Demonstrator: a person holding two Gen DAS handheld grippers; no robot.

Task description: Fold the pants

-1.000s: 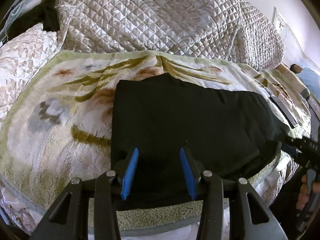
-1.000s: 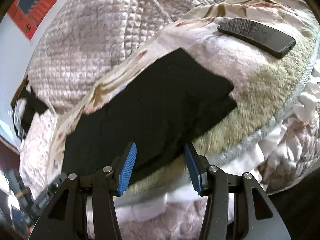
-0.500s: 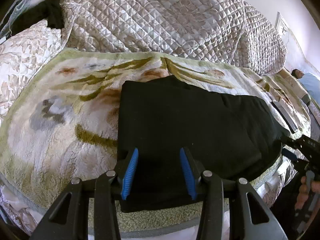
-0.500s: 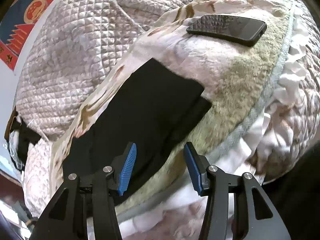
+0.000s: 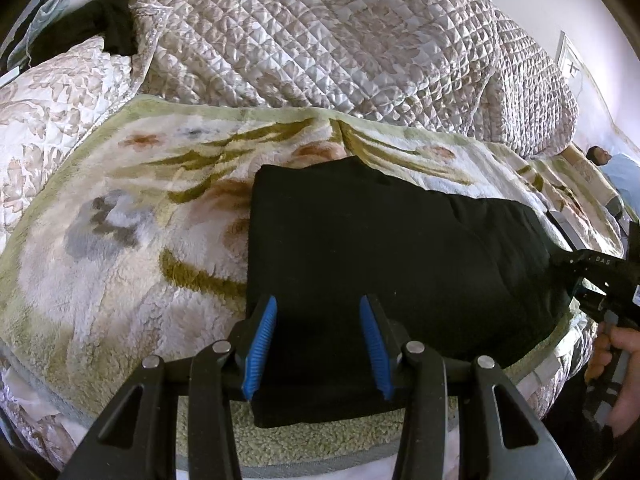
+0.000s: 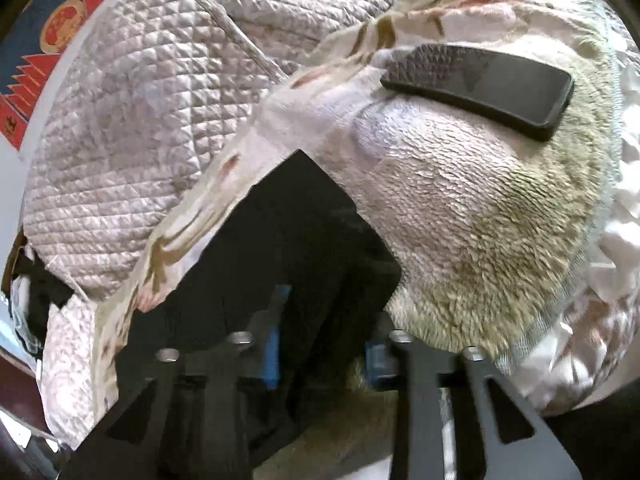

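The black pants (image 5: 380,248) lie folded in a flat oblong on a fleecy floral blanket (image 5: 120,248). My left gripper (image 5: 318,344) is open, its blue pads straddling the pants' near left edge without closing on it. My right gripper (image 6: 326,354) is open over the pants' right end (image 6: 280,248); its image is motion-blurred. In the left wrist view the right gripper (image 5: 600,276) shows at the far right, at the pants' right end, with the holding hand below it.
A black phone (image 6: 480,84) lies on the blanket beyond the pants' right end. A quilted beige bedspread (image 5: 340,40) is heaped behind the blanket. Dark clothes (image 5: 100,28) lie at the far left. The bed edge runs just below both grippers.
My right gripper has moved forward onto the pants' right end and is blurred by motion. My left gripper has edged slightly forward over the left edge. Both stay open.
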